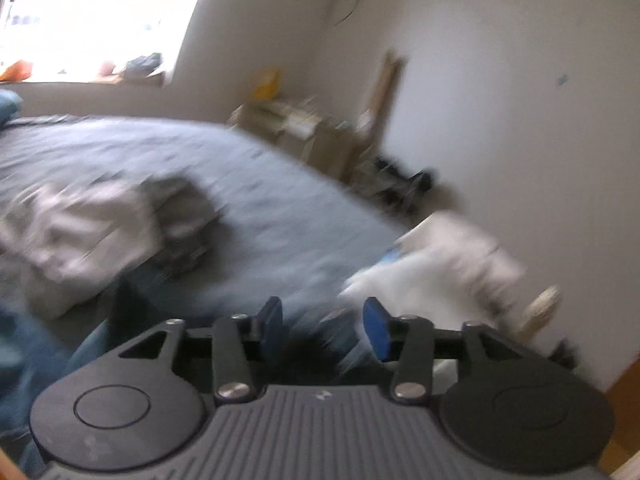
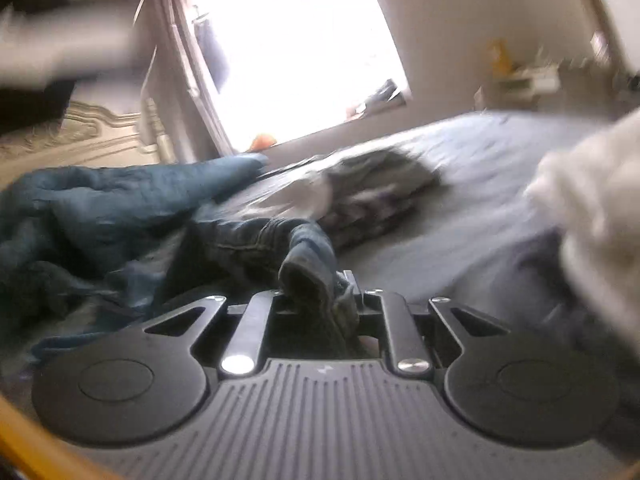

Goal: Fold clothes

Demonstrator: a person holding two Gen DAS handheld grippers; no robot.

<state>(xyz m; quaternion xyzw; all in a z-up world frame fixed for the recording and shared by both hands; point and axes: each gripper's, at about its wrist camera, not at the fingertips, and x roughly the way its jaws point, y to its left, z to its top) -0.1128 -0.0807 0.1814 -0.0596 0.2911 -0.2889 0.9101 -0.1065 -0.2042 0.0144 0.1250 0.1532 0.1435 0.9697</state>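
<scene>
My left gripper [image 1: 323,326] is open and empty above the near edge of the bed, its blue pads [image 1: 376,330] apart. My right gripper [image 2: 318,294] is shut on a fold of dark blue jeans [image 2: 256,236], which trail away over the bed; its fingertips are hidden by the cloth. A pile of white and grey clothes [image 1: 100,224] lies on the grey bed sheet [image 1: 248,184]; the pile also shows in the right wrist view [image 2: 372,188]. A white garment [image 1: 440,256] lies at the bed's right edge and shows blurred in the right wrist view [image 2: 592,200].
A teal blanket [image 2: 100,208] is bunched at the left of the bed. A bright window [image 2: 296,48] is behind. Cluttered shelves and boxes [image 1: 312,132] stand by the white wall. Both views are motion-blurred.
</scene>
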